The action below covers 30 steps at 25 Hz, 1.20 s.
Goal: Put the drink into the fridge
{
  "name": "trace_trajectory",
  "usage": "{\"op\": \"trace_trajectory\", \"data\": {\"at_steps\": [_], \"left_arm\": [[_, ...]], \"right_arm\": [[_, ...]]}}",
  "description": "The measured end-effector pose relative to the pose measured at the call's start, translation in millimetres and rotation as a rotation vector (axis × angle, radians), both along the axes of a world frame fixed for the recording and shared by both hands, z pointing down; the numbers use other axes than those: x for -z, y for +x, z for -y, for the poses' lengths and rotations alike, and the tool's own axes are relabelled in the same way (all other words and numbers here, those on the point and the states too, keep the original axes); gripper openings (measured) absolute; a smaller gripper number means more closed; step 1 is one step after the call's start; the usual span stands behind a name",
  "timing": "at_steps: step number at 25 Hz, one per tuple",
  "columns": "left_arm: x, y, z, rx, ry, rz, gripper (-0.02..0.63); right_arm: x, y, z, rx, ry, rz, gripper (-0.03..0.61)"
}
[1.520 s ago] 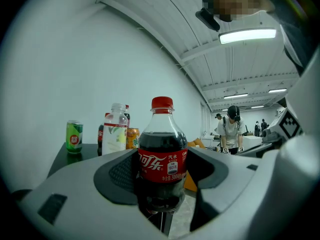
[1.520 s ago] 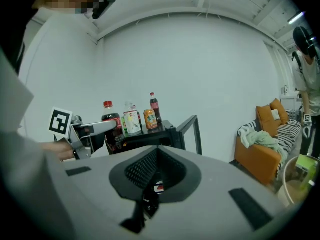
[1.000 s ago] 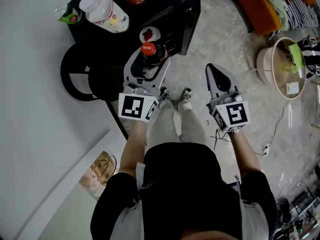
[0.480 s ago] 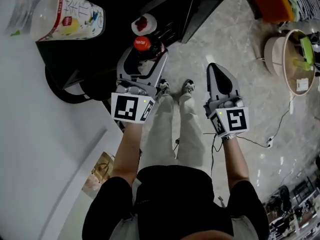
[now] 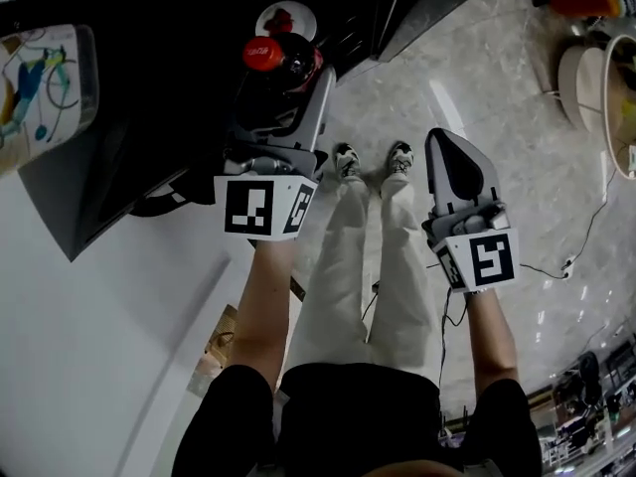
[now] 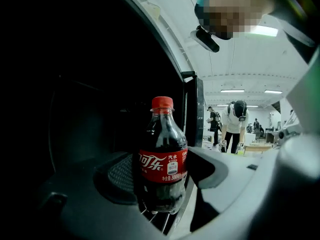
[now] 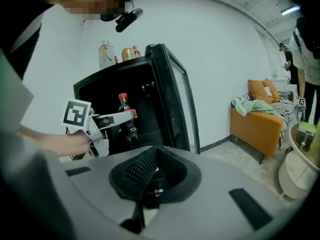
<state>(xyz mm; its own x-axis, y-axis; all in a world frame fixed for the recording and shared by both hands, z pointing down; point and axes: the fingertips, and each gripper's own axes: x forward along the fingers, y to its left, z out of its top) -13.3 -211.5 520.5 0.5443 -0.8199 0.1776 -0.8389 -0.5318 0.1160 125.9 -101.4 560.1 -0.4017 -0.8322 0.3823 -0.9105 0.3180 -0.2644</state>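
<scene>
Head view: the left gripper [image 5: 286, 79] is clamped on a cola bottle [image 5: 273, 56], red cap up, at the mouth of the dark fridge [image 5: 139, 87]. The right gripper [image 5: 452, 152] hangs well apart from it over the floor [image 5: 517, 97].

Left gripper view: the bottle stands upright between the jaws, which grip its lower body. A wire shelf [image 6: 155, 220] shows just under its base; contact is unclear. The open door [image 6: 194, 109] stands right of the jaws.

Right gripper view: the jaws are pressed together with nothing between them. Ahead and left, the left gripper holds the bottle inside the fridge opening. More drinks [image 7: 117, 54] stand on top, and a sofa [image 7: 260, 121] sits far right.
</scene>
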Motion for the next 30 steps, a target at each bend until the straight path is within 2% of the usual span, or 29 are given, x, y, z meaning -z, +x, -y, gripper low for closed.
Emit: {"op": "trace_trajectory", "data": {"at_steps": [4, 8, 13, 20, 30], "left_arm": [[-22.2, -1.1, 9.3, -0.036, 0.011, 0.029, 0.305], [-33.1, -0.7, 22.7, -0.037, 0.015, 0.014, 0.305], [-49.6, -5.4, 52.7, 0.014, 0.025, -0.017, 0.305], [-62.2, -7.2, 104.6, 0.089, 0.024, -0.046, 0.305], [-86.9, 7.1, 146.8, 0.117, 0.018, 0.008, 0.305]], "right_arm": [[-17.4, -11.7, 2.8, 0.004, -0.009, -0.016, 0.014], [-22.0, -24.0, 3.4, 0.014, -0.018, -0.009, 0.014], [-33.2, -38.0, 6.4, 0.039, -0.021, -0.004, 0.014], [-40.4, -45.8, 3.8, 0.045, -0.077, 0.024, 0.014], [-49.7, -38.5, -4.1, 0.034, -0.092, 0.03, 0.014]]}}
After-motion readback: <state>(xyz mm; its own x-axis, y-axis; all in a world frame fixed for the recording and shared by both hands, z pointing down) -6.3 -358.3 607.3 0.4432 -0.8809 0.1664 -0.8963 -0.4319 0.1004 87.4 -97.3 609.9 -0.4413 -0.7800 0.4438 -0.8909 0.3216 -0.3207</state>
